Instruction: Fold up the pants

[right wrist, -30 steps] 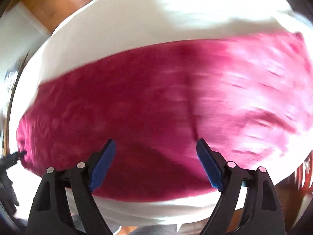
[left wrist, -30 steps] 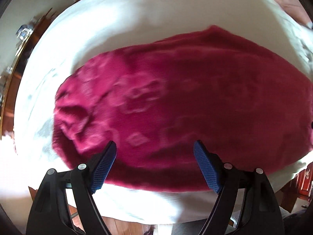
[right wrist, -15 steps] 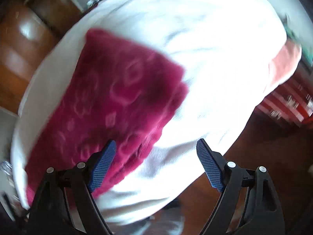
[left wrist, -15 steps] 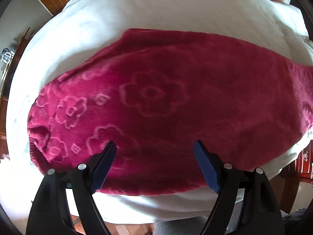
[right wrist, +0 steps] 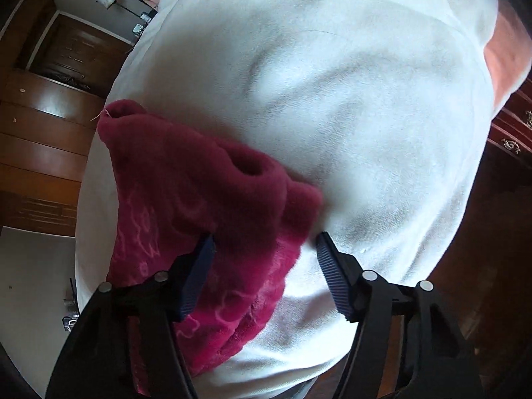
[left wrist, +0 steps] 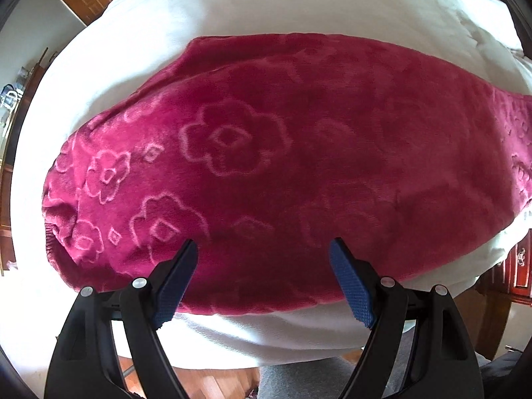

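Observation:
The pants [left wrist: 282,173] are dark pink fleece with an embossed flower pattern, lying flat and lengthwise across a white bed cover [left wrist: 266,10]. My left gripper [left wrist: 264,254] is open and empty, hovering over the near long edge of the pants. In the right wrist view one end of the pants [right wrist: 206,206] shows its leg openings. My right gripper [right wrist: 264,244] is open and empty, low over that end's near corner, the left finger over fleece, the right finger over the white cover [right wrist: 349,116].
Wooden drawers and floor [right wrist: 43,126] lie beyond the bed's left side. A pink pillow [right wrist: 502,63] sits at the bed's right edge, and dark red furniture [left wrist: 515,266] stands close by. Grey fabric [left wrist: 306,379] shows below the near edge.
My right gripper swung from over the middle of the pants to their leg end and came down close to it. My left gripper shifted slightly along the near edge. Both stayed open.

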Demonstrator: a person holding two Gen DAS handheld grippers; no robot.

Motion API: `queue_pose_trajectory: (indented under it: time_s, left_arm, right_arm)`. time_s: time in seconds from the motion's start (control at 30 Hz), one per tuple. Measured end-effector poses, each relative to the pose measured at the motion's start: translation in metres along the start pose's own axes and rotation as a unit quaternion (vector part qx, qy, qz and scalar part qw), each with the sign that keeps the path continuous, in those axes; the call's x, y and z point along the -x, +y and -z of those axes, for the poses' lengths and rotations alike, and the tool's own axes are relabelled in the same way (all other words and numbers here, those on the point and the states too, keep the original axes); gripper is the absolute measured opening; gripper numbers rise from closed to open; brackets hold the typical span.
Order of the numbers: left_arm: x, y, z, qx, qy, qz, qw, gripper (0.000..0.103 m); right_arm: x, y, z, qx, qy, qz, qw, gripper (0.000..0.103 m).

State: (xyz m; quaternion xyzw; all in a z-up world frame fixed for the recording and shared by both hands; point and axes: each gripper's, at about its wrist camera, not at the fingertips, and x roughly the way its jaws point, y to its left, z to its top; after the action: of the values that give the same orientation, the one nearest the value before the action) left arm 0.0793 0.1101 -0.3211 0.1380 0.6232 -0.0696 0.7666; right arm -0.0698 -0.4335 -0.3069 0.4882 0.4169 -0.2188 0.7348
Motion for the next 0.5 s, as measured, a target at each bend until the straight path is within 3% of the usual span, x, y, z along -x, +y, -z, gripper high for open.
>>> queue_pose_trajectory:
  time_s: [0.13,0.3,0.5]
  left_arm:
    - [0.000,0.005,0.001,0.006,0.003,0.001,1.0000,0.080]
    - [-0.005,0.017,-0.002,0.012,-0.002,0.012,0.9999,0.080]
    - [-0.023,0.044,-0.019,0.020,-0.001,0.032,0.9993,0.080]
  right_arm:
    - [-0.003,0.008,-0.011,0.012,0.006,0.022,1.000,0.051]
    - [0.005,0.031,-0.008,0.034,0.005,0.027,0.999,0.019]
    - [0.048,0.081,0.012,0.109,-0.024,0.042,0.993,0.016]
